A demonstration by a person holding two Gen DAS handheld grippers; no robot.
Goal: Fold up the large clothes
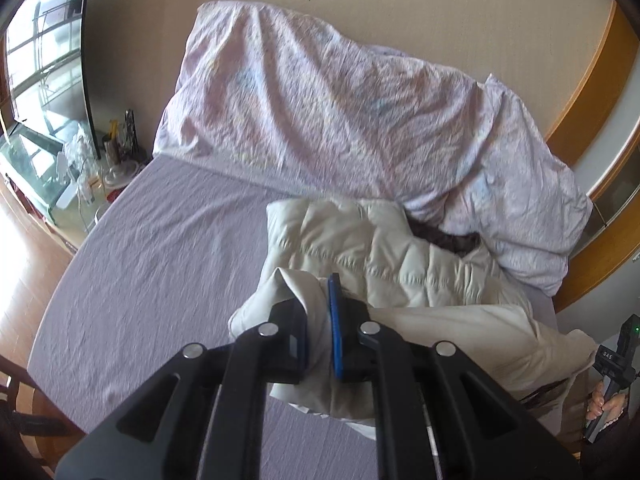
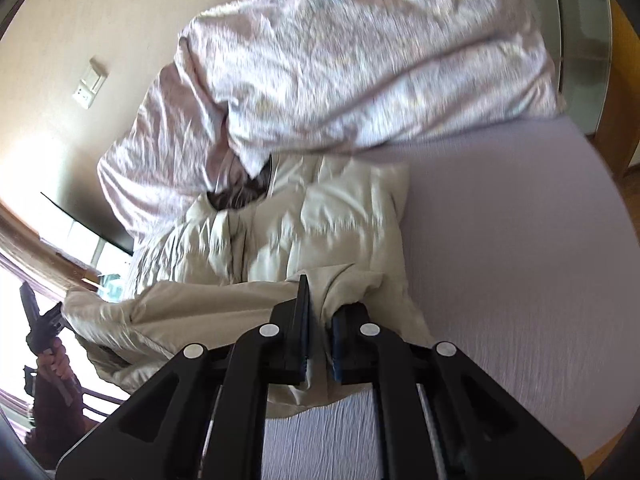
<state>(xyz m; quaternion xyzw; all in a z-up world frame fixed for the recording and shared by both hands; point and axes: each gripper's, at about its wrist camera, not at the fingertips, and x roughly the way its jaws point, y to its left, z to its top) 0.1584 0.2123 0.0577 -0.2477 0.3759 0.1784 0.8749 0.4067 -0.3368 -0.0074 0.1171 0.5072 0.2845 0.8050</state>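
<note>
In the left wrist view the left tool (image 1: 319,320) is clamped on a bunched fold of the cream quilted jacket (image 1: 384,252), cloth pinched between the black finger and the blue-padded one. The rest of the jacket spreads from there toward 12 and 2 o'clock, its dark lining showing at the collar near 1 o'clock. At 4 o'clock, by the frame edge, the person's right hand (image 1: 604,402) grips the handle of the other device.

In the right wrist view the right tool (image 2: 320,320) is likewise closed on a fold of the same jacket (image 2: 320,216), a ridge of cream fabric standing up between its two fingers. The body of the garment runs off toward 11 and 12 o'clock, and one loose portion hangs toward 9 o'clock, where the left hand (image 2: 54,360) holds its handle.

One jacket, two tools, both gripping it.

The jacket lies on the bed (image 1: 152,248), on a lilac sheet; in the left view bare sheet stretches toward 9 o'clock, in the right view toward 3 o'clock. Beyond the jacket, touching its collar end, one crumpled pink-and-white duvet (image 1: 320,96) is heaped against the beige wall (image 1: 440,4). A wall switch plate (image 2: 90,82) sits at 10 o'clock in the right view.
</note>
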